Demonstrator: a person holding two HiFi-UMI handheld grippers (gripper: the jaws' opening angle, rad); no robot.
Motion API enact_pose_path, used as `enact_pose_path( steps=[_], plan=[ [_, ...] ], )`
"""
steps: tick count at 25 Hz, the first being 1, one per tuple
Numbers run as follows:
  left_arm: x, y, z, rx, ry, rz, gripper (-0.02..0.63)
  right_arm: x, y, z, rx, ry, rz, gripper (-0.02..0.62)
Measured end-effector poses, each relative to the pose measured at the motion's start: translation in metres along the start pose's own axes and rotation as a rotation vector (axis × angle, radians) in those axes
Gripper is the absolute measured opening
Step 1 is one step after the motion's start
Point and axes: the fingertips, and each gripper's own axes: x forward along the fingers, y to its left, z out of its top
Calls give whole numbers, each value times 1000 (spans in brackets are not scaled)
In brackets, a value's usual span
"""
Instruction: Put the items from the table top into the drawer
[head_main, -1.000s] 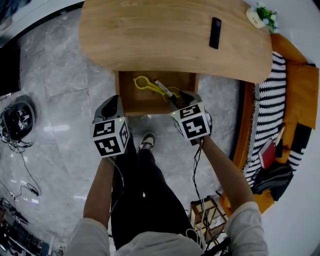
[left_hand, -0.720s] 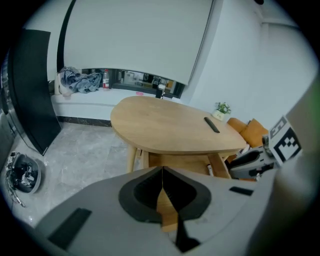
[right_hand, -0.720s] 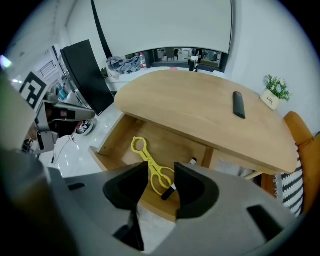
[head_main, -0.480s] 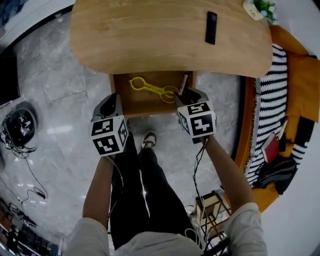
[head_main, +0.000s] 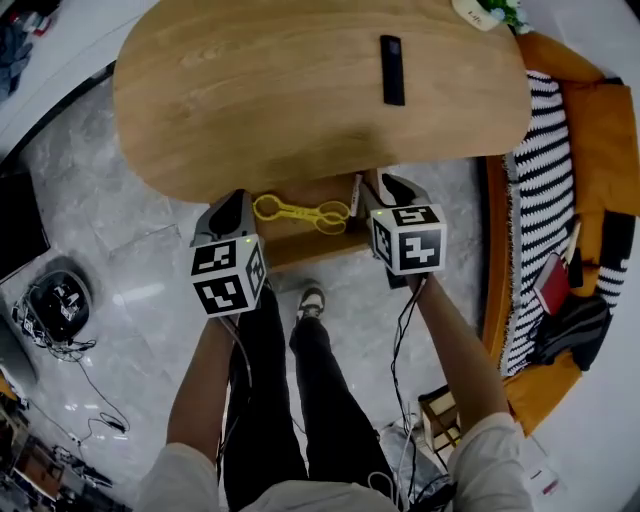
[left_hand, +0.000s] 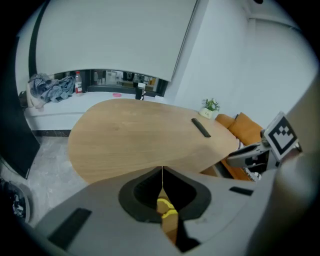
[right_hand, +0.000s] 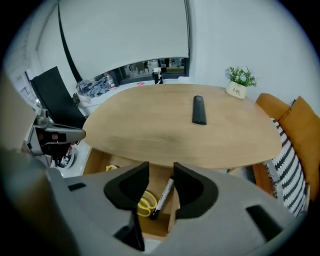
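Hovering at the drawer (head_main: 300, 243), the left gripper (left_hand: 162, 172) is closed, empty; the right gripper (right_hand: 161, 176), apart, just narrowed on nothing.

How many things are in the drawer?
2: a yellow scissor-shaped tool across the drawer and a marker by its right wall. The tabletop covers the back, so more may hide.

Drawer (head_main: 305, 245) seemingly half beneath table top (head_main: 280, 90)
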Motion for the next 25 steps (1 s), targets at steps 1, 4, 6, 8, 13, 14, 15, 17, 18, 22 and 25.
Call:
enact_pose_path(
  steps=[1,4,6,8,13,14,15,17,18,22,25],
  plan=[
    [6,0,7,4,2,-11,11,2,-6,5,22,-7,-14,147],
    [22,2,31,27,5,-37,11,9,-24,24,91,-32,-55,147],
    [33,5,46,48,4,-46,11,13,-33,38,129,-48,-73,147],
    [42,7,59,64,7,-53,11,18,-41,50,158,-57,-88,147],
    [63,10,87,111,15,-83,11,32,-61,77,216,-66,-133,152],
    [67,11,92,119,14,-90,11,35,-66,83,224,-72,-147,155],
    [71,11,96,127,14,-96,11,37,-71,90,229,-78,-162,156],
    [78,12,103,139,15,-106,11,42,-82,100,234,-85,-190,163],
    [82,13,105,143,16,-111,11,45,-86,104,235,-84,-201,167],
    [94,18,118,148,12,-123,11,59,-99,115,227,-63,-236,173],
    [101,23,126,140,6,-126,11,70,-106,119,216,-49,-255,178]
  ],
)
